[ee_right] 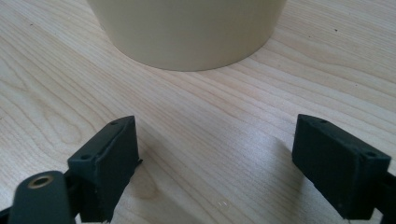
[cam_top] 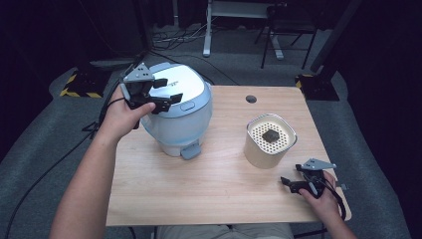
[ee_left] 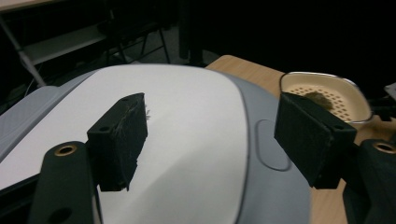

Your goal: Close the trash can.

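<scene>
A white and pale-blue rice cooker (cam_top: 181,112) stands with its lid down on the left half of the wooden table (cam_top: 209,189). My left gripper (cam_top: 168,93) hovers over the lid (ee_left: 187,116), jaws wide apart with nothing between them; the lid's oval button (ee_left: 273,151) lies under the right jaw. A cream pot (cam_top: 268,144) with a perforated insert and a dark lump inside stands at the right. My right gripper (cam_top: 291,182) sits low near the front right corner, open and empty, pointing at the pot's base (ee_right: 187,32).
A cable hole (cam_top: 251,98) is in the table's far edge. Beyond the table are a desk frame (cam_top: 208,30), a chair (cam_top: 286,35), loose cables on the grey floor and a yellow-black striped stand base (cam_top: 78,85). Bare wood lies between cooker and pot.
</scene>
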### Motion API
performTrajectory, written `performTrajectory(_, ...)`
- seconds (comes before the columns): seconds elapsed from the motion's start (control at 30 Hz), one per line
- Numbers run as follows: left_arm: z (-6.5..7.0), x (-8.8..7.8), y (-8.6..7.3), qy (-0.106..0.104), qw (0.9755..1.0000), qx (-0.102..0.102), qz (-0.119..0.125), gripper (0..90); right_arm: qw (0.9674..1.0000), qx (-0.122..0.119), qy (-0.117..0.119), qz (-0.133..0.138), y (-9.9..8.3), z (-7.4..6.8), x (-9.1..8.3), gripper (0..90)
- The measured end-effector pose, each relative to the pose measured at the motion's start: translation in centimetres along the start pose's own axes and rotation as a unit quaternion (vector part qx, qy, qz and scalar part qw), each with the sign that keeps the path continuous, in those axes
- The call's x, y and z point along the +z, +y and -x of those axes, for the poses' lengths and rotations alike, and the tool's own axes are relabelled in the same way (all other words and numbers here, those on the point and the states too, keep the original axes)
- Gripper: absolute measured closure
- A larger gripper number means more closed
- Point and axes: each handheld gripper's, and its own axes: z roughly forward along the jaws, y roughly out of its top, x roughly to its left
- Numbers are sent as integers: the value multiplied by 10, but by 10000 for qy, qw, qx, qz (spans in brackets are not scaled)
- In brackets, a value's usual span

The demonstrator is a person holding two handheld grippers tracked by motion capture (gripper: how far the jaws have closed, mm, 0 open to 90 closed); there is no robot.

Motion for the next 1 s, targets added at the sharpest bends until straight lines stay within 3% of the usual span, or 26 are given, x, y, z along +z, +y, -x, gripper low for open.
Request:
performTrajectory(0.17,17,-10,0,-286,9995,146,56,261,10000,6,-3,1,0,0,0,147)
performTrajectory(0.23,34,-17,-3,-444,9985,291,102,261,10000,6,-4,2,0,0,0,147)
performTrajectory(0.27,34,-17,-3,-444,9985,291,102,260,10000,6,-4,2,0,0,0,147)
performTrajectory(0.33,51,-22,-9,-630,9973,388,25,249,10000,7,-3,3,0,0,0,147)
performTrajectory(0.37,51,-22,-9,-630,9973,388,25,244,10000,7,-3,3,0,0,0,147)
performTrajectory(0.47,68,-27,-20,-774,9959,474,-1,240,10000,8,-3,1,0,0,0,147)
performTrajectory(0.63,82,-32,-33,-801,9951,575,-74,232,10000,-1,0,-1,0,0,0,147)
performTrajectory(0.83,92,-35,-60,-752,9963,420,-62,235,10000,0,0,0,0,0,0,147)
performTrajectory(0.97,97,-32,-75,-641,9967,454,-217,229,10000,-1,0,-1,0,0,0,146)
performTrajectory(1.0,100,-29,-85,-618,9965,477,-314,225,10000,-1,0,1,0,0,0,147)
